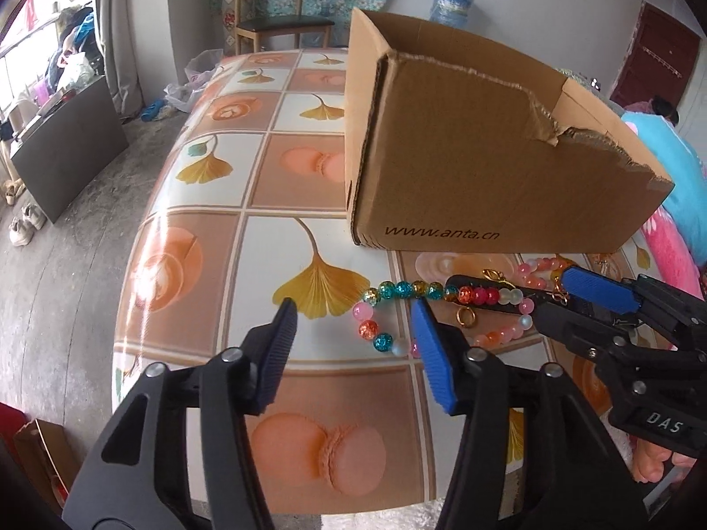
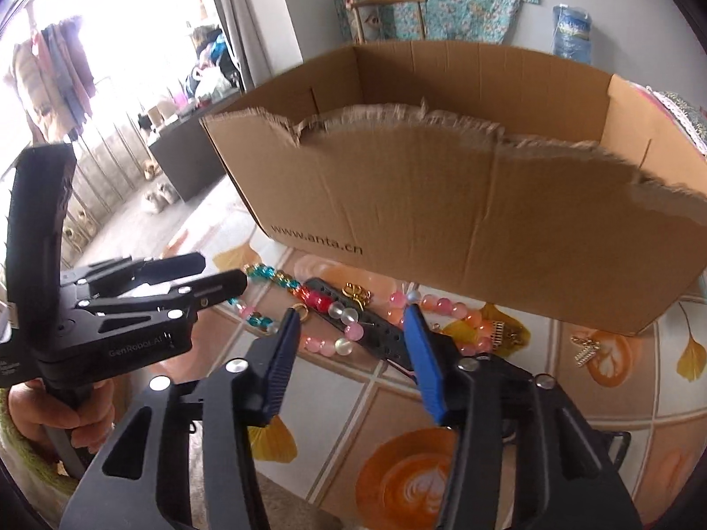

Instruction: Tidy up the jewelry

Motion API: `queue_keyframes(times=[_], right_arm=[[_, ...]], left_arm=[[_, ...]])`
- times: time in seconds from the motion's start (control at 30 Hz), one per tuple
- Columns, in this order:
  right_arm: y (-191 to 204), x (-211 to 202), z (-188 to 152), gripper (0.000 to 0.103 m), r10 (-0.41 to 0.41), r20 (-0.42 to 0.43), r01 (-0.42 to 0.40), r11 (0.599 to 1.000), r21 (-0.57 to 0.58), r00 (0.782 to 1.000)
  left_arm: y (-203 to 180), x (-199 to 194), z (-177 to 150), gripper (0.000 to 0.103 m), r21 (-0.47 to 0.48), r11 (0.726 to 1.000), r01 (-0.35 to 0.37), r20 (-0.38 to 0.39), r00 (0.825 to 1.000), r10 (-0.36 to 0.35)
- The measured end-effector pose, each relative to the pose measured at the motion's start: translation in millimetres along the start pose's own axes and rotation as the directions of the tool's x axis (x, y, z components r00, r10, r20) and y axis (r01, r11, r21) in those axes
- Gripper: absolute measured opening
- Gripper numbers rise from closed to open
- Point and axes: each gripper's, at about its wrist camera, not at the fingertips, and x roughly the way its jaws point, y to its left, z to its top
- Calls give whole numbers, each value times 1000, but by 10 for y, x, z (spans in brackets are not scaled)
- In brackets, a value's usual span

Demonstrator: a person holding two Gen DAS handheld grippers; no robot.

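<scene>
Right now your left gripper (image 1: 353, 313) hangs over the desk (image 1: 283, 247) with its fingers (image 1: 435, 362) about half apart and nothing between them; the beaded strand (image 1: 400, 290) lies just past their tips, flat on the patterned cloth. Your right gripper (image 2: 349, 313) sits the same way, fingers (image 2: 278, 362) half apart, pads pressing on nothing, though a black perforated strip (image 2: 380, 331) and some pink beads (image 2: 327, 346) lie on the desk in the gap as its camera sees it. From the left wrist view, that right gripper (image 1: 508, 285) points in from the right, its tips right at the strand; whether they touch it you cannot tell.

The jewelry is all on the desk in front of the torn cardboard box (image 2: 442, 203): the multicoloured strand, a pink bead bracelet (image 1: 541, 271), a gold ring (image 1: 466, 317), a gold clasp (image 2: 357, 292) and a small crystal piece (image 2: 585, 349) further right.
</scene>
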Motion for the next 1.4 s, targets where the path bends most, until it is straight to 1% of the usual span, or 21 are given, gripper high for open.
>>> queue_keyframes(times=[0.07, 0.23, 0.3, 0.37, 0.47, 0.5, 0.53, 0.57, 0.6, 0.73, 0.9, 1.0, 1.1, 1.17, 1.23, 1.3, 1.33, 1.4], right_arm=[[16, 47, -1, 39, -15, -21, 15, 1000, -11, 1000], [42, 147, -1, 31, -52, -58, 50, 998, -44, 997], [51, 156, 10, 28, -61, -60, 58, 997, -56, 996], [53, 198, 16, 25, -74, -70, 69, 995, -74, 995], [72, 238, 39, 22, -73, -82, 66, 994, -84, 994], [77, 243, 41, 21, -73, -84, 66, 994, -88, 994], [90, 244, 40, 16, -72, -86, 64, 994, -92, 994], [93, 246, 40, 11, -71, -87, 62, 994, -93, 994], [94, 251, 46, 11, -65, -86, 57, 994, -93, 994], [82, 218, 47, 10, -45, -72, 38, 996, -85, 996], [81, 94, 56, 10, -23, -41, 19, 996, -87, 999], [80, -67, 40, 10, -9, -5, 9, 995, -97, 1000], [181, -234, 88, 10, -9, 52, 15, 992, -125, 999], [207, -422, 141, 10, -1, 104, 16, 990, -144, 995], [221, -623, 206, 10, 6, 160, 21, 986, -164, 987], [238, -817, 314, 10, 12, 223, 31, 981, -190, 975], [231, -943, 414, 10, 18, 262, 38, 977, -208, 965], [201, -1074, 587, 10, 26, 303, 45, 974, -224, 953]], left_arm=[[-29, 77, 6, 46, 23, 1000, -12, -20, 1000, 13], [-122, 128, 7, 45, 91, 994, -52, -18, 998, 54], [-149, 141, 16, 43, 111, 991, -70, -18, 997, 72], [-159, 154, 40, 38, 125, 990, -70, -18, 997, 73], [-178, 146, 61, 30, 138, 988, -61, -17, 998, 64], [-187, 147, 66, 24, 144, 988, -57, -17, 998, 60], [-201, 147, 68, 16, 151, 987, -56, -16, 998, 59], [-211, 143, 69, 13, 159, 986, -49, -16, 998, 53], [-202, 151, 63, 10, 161, 986, -45, -18, 999, 49], [-210, 98, 49, 9, 164, 985, -49, -2, 999, 50], [-198, -97, 49, 9, 149, 987, -54, 38, 998, 49], [-228, -279, 56, 9, 148, 987, -69, 74, 996, 59], [-289, -535, 106, 9, 151, 985, -85, 127, 990, 66], [-321, -723, 166, 9, 151, 985, -88, 167, 984, 62], [-375, -964, 274, 9, 153, 984, -88, 226, 973, 52], [-425, -1149, 406, 9, 160, 984, -81, 272, 962, 35], [-455, -1234, 490, 9, 165, 983, -78, 295, 955, 26], [-514, -1358, 734, 9, 183, 981, -71, 332, 943, 7]])
